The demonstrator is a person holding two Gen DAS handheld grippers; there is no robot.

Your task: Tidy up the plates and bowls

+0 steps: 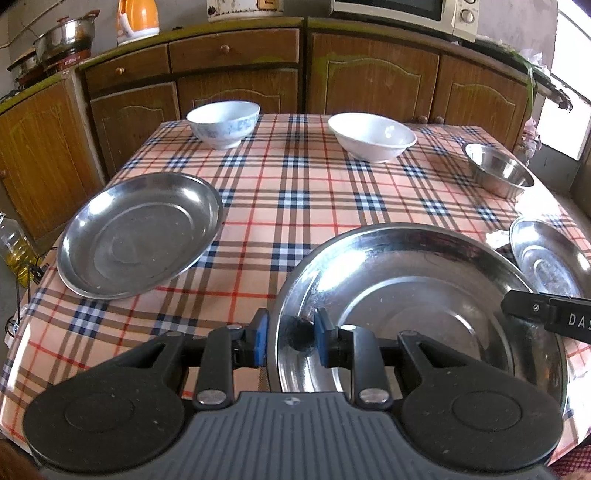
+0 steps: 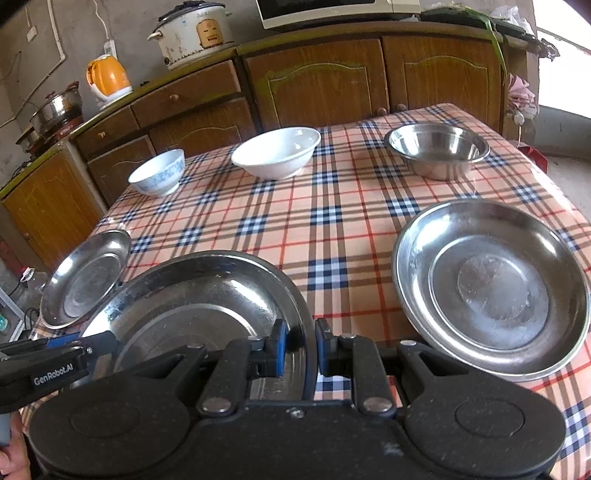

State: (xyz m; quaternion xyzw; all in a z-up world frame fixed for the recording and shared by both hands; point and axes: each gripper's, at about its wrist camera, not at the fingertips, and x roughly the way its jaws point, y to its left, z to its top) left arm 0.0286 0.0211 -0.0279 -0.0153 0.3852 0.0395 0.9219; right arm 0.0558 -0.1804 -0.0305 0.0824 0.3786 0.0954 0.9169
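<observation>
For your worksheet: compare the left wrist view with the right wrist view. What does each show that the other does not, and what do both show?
Left only: an oil bottle by the table's left edge.
Right only: a rice cooker shown whole and a wall socket.
Both: the held plate, clamped at opposite rims by the left gripper and right gripper; two more plates; three bowls; kettle.

A checked tablecloth point(image 1: 295, 192) covers the table. Behind it stand brown wooden cabinets point(image 1: 373, 74). On the counter are an orange kettle point(image 2: 107, 75), a white rice cooker point(image 2: 194, 33), a microwave point(image 1: 406, 13) and a steel pot point(image 1: 66, 40).
</observation>
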